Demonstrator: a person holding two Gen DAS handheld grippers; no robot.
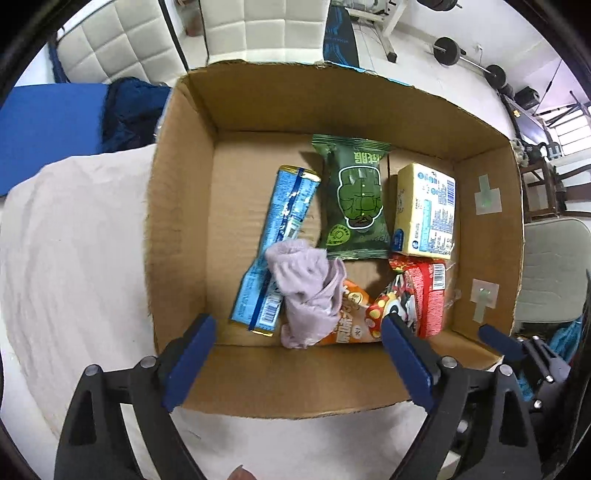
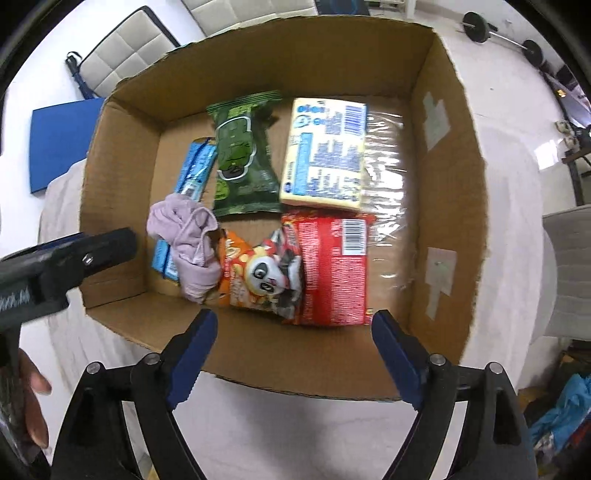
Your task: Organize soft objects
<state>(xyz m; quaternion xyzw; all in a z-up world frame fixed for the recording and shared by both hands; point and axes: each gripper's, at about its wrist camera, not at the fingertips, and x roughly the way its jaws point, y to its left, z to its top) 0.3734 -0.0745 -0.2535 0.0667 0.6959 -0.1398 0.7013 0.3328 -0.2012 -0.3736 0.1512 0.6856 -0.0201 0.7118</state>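
Observation:
An open cardboard box (image 1: pixel 177 206) (image 2: pixel 447 177) stands on a pale cloth. Inside lie a lilac sock (image 1: pixel 308 291) (image 2: pixel 188 240) over a blue packet (image 1: pixel 280 229) (image 2: pixel 197 166) and an orange panda snack bag (image 1: pixel 351 321) (image 2: pixel 255 277). A green packet (image 1: pixel 354 195) (image 2: pixel 243 155), a yellow pack (image 1: pixel 424 210) (image 2: pixel 325 151) and a red pack (image 1: pixel 428 295) (image 2: pixel 336 269) lie beside them. My left gripper (image 1: pixel 297 332) is open and empty above the box's near wall. My right gripper (image 2: pixel 293 328) is open and empty above the near wall too.
The pale cloth (image 1: pixel 74 258) (image 2: pixel 295 435) covers the surface around the box. A dark blue garment (image 1: pixel 129 110) and a blue mat (image 1: pixel 48 125) (image 2: pixel 62 136) lie beyond the left side. White padded chairs (image 1: pixel 266 26) stand behind. The left gripper's body (image 2: pixel 55 266) shows at the left.

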